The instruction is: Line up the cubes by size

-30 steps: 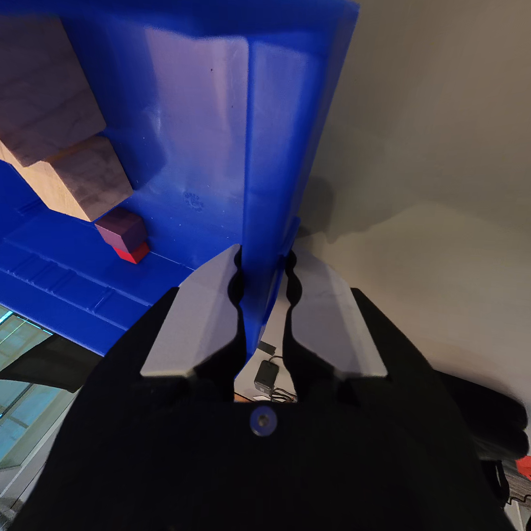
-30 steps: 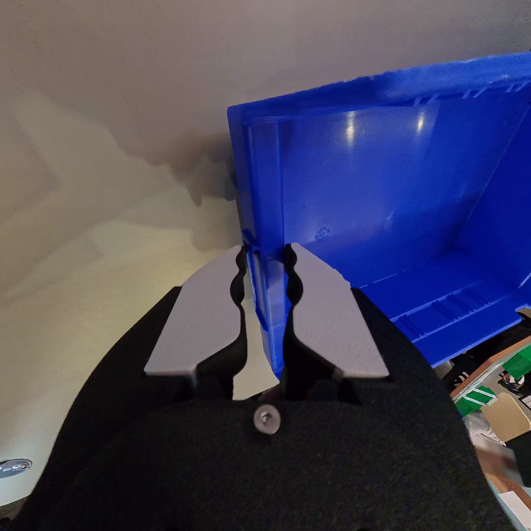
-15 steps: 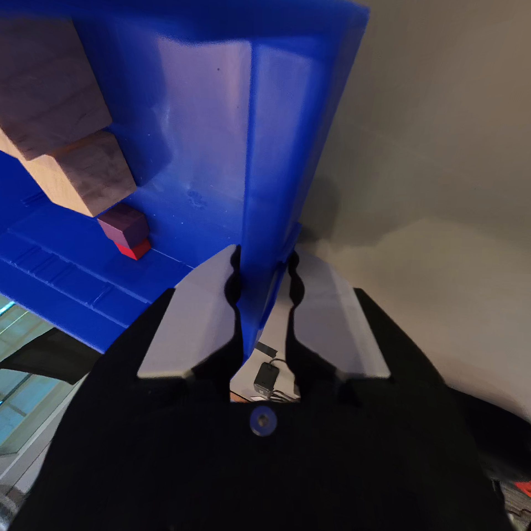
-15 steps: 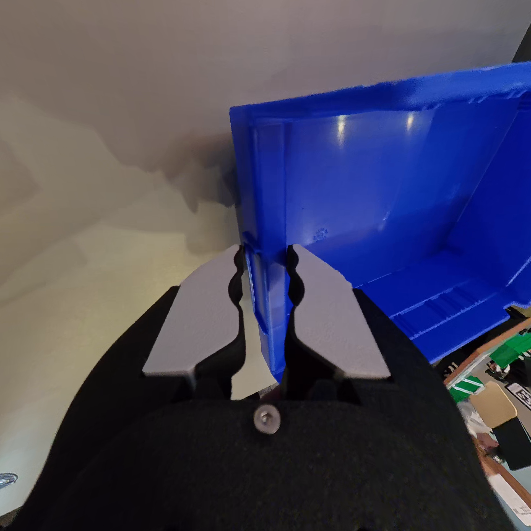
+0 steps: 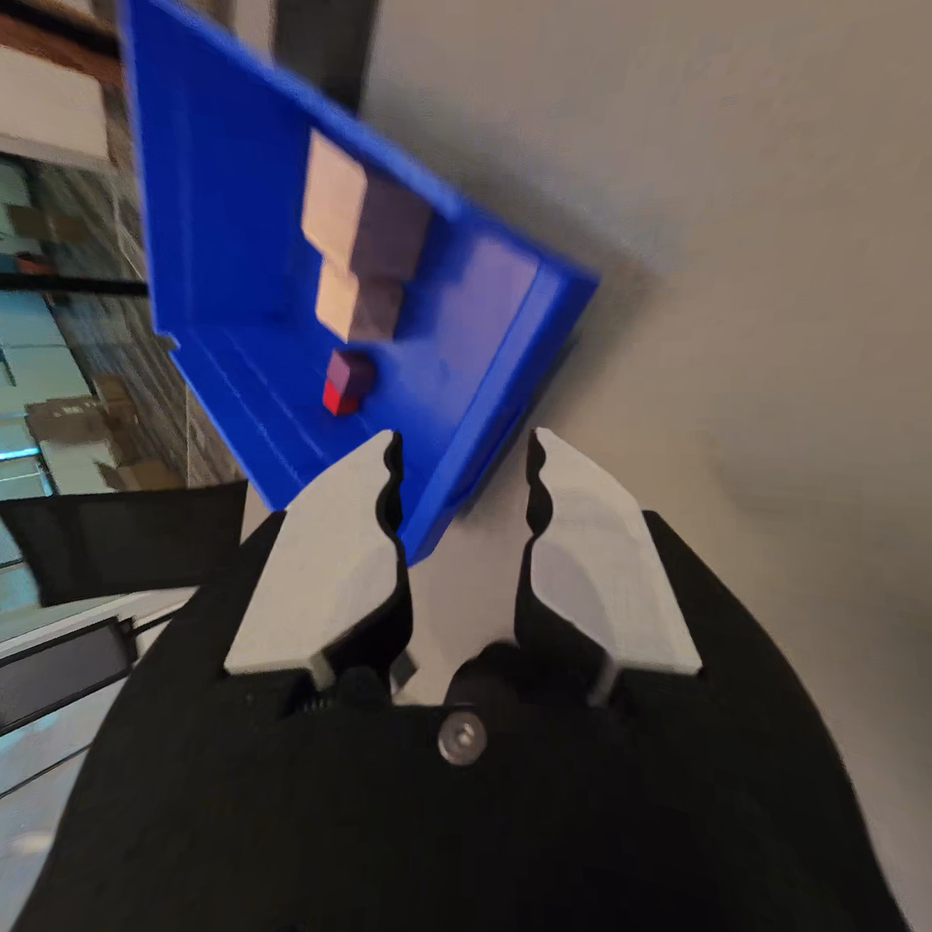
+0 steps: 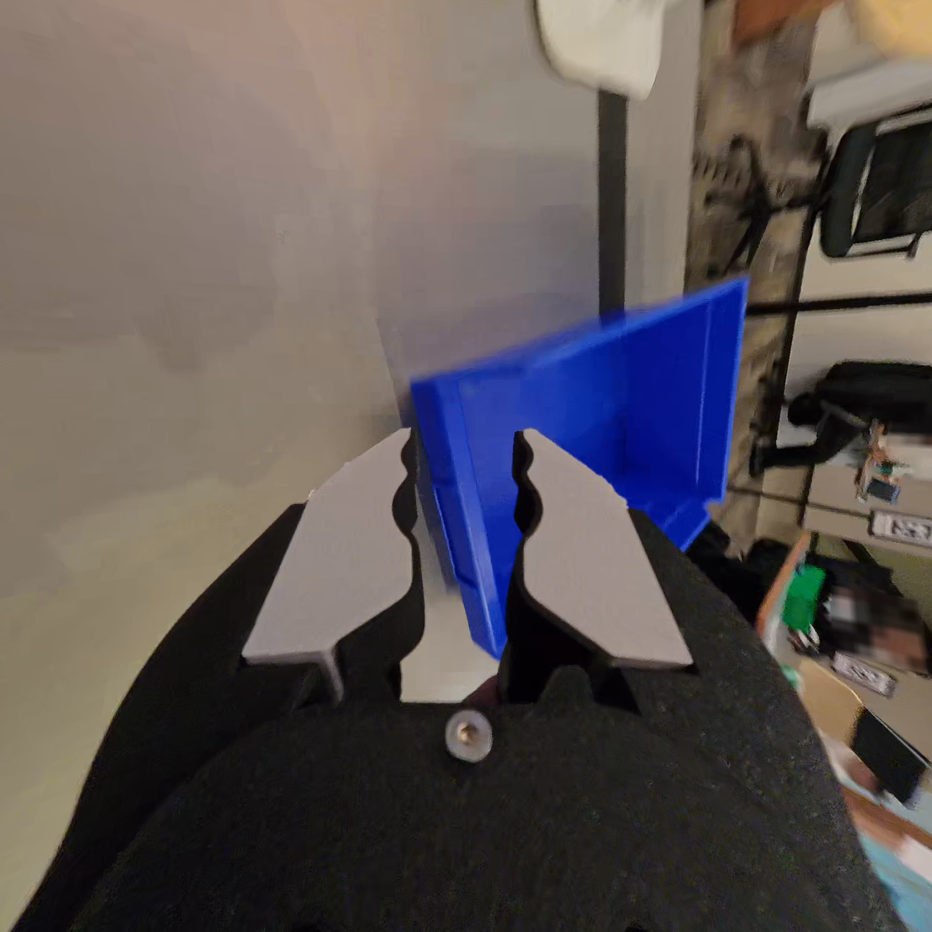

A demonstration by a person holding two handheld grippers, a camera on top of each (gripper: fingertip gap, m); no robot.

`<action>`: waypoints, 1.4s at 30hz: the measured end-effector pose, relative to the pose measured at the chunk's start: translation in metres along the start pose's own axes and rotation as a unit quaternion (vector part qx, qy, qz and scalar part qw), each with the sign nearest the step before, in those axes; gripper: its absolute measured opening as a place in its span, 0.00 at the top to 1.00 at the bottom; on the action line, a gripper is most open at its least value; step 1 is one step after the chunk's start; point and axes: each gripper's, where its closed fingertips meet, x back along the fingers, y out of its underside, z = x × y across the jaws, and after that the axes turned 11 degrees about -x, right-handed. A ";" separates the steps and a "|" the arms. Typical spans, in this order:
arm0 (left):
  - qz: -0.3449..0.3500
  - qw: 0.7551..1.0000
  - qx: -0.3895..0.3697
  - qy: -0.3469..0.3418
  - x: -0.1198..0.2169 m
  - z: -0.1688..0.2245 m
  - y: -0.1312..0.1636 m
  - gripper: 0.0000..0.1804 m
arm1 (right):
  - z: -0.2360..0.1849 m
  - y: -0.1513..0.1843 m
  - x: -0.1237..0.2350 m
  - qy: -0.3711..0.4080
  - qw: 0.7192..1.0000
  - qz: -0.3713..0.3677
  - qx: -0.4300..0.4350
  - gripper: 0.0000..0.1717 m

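Note:
A blue bin (image 5: 504,403) holds a row of cubes along one wall: a large wooden cube (image 5: 363,222), a smaller wooden cube (image 5: 358,307), a purple cube (image 5: 350,375) and a small red cube (image 5: 340,403). My left gripper (image 5: 461,444) is open; the bin's near wall stands between its fingers with a gap on the right side. In the right wrist view my right gripper (image 6: 464,439) is open around the bin's other end wall (image 6: 454,479); the pads do not press on it. Both views are blurred.
The bin rests on a pale table (image 5: 706,353). A dark screen (image 5: 101,544) stands to the left. In the right wrist view, shelves with clutter (image 6: 857,454) and a green object (image 6: 802,600) lie to the right. About 60 cm separates my left fingertips from my right.
Both grippers were shut on the bin's end walls; both have opened and drawn back from it. The bin now looks smaller and farther off, with the cubes still in their row.

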 end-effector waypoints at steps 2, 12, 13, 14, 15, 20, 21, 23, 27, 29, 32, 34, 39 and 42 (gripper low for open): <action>0.072 0.997 0.027 -0.021 0.016 0.005 -0.045 0.76 | -0.011 -0.040 0.009 -0.005 0.997 0.071 -0.023 0.81; 0.301 0.947 0.100 -0.043 0.004 0.042 -0.245 0.80 | -0.043 -0.200 -0.062 -0.054 0.916 0.308 -0.250 0.80; 0.323 0.937 0.123 -0.046 0.003 0.038 -0.256 0.81 | -0.042 -0.206 -0.072 -0.053 0.911 0.313 -0.263 0.80; 0.334 0.931 0.139 -0.052 -0.002 0.033 -0.264 0.81 | -0.039 -0.211 -0.081 -0.049 0.906 0.322 -0.271 0.80; 0.337 0.928 0.146 -0.065 -0.009 0.028 -0.269 0.80 | -0.036 -0.215 -0.091 -0.044 0.902 0.325 -0.282 0.81; 0.353 0.911 0.189 -0.100 -0.029 0.021 -0.279 0.80 | -0.022 -0.228 -0.131 -0.037 0.864 0.342 -0.369 0.83; 0.347 0.914 0.181 -0.105 -0.030 0.020 -0.278 0.77 | -0.021 -0.232 -0.134 -0.026 0.870 0.343 -0.353 0.83; 0.349 0.914 0.174 -0.108 -0.033 0.022 -0.274 0.77 | -0.024 -0.239 -0.132 -0.008 0.878 0.359 -0.315 0.83; 0.354 0.910 0.197 -0.089 -0.037 0.021 -0.267 0.76 | -0.042 -0.247 -0.126 0.013 0.897 0.373 -0.235 0.83; 0.358 0.908 0.197 -0.085 -0.037 0.021 -0.267 0.76 | -0.050 -0.250 -0.126 0.017 0.905 0.372 -0.205 0.83; 0.353 0.915 0.178 -0.084 -0.039 0.025 -0.270 0.77 | -0.059 -0.252 -0.127 0.017 0.914 0.367 -0.173 0.83; 0.353 0.918 0.159 -0.083 -0.039 0.030 -0.274 0.78 | -0.062 -0.253 -0.129 0.019 0.917 0.363 -0.162 0.83; 0.345 0.927 0.126 -0.079 -0.041 0.039 -0.280 0.78 | -0.068 -0.254 -0.129 0.016 0.920 0.364 -0.145 0.83; 0.342 0.929 0.116 -0.078 -0.043 0.041 -0.281 0.78 | -0.071 -0.254 -0.129 0.014 0.922 0.362 -0.135 0.83</action>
